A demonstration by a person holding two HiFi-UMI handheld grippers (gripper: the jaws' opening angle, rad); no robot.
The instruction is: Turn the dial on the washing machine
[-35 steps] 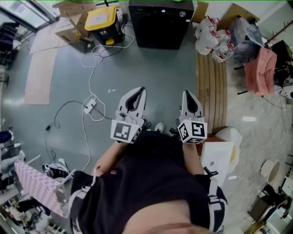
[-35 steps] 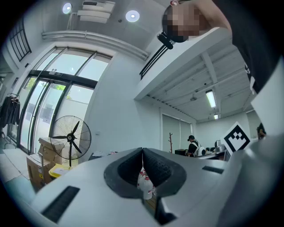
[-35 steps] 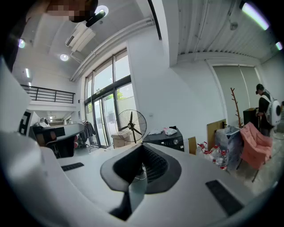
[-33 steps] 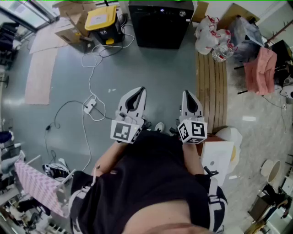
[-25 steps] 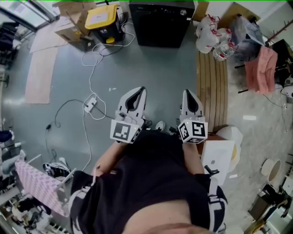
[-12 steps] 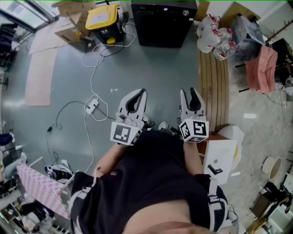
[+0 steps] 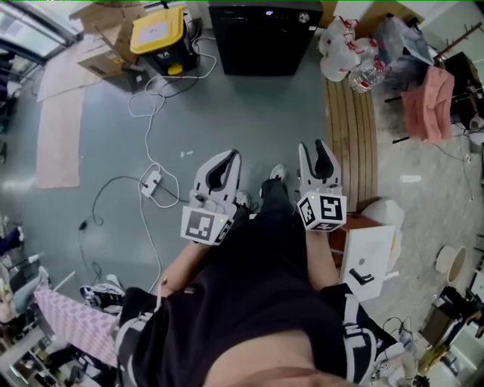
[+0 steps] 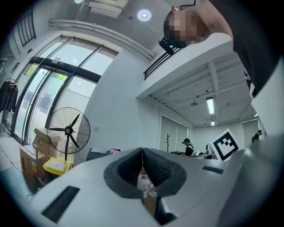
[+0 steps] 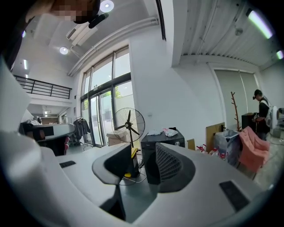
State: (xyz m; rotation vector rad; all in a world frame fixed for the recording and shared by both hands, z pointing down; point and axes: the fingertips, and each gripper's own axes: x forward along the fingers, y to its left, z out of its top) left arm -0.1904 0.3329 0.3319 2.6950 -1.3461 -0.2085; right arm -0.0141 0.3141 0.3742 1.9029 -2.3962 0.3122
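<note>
The washing machine (image 7: 265,38) is a black box on the floor at the top of the head view, far ahead of both grippers. A small pale dial (image 7: 301,17) shows near its top right corner. My left gripper (image 7: 231,155) is held at waist height with its jaws shut tip to tip and nothing between them (image 8: 142,150). My right gripper (image 7: 314,145) is beside it, jaws open with a clear gap. Through that gap in the right gripper view (image 9: 143,153) I see the machine (image 9: 166,136) across the room.
A yellow-lidded box (image 7: 157,30) and cardboard boxes stand left of the machine. Cables and a power strip (image 7: 151,181) trail over the grey floor. A slatted wooden bench (image 7: 349,128), bags (image 7: 344,49) and a pink cloth (image 7: 426,102) are on the right. A standing fan (image 9: 128,124) is near the windows.
The right gripper's jaws have gone from shut to open. The person has stepped forward: a shoe now shows between the grippers and the machine sits closer to the top edge.
</note>
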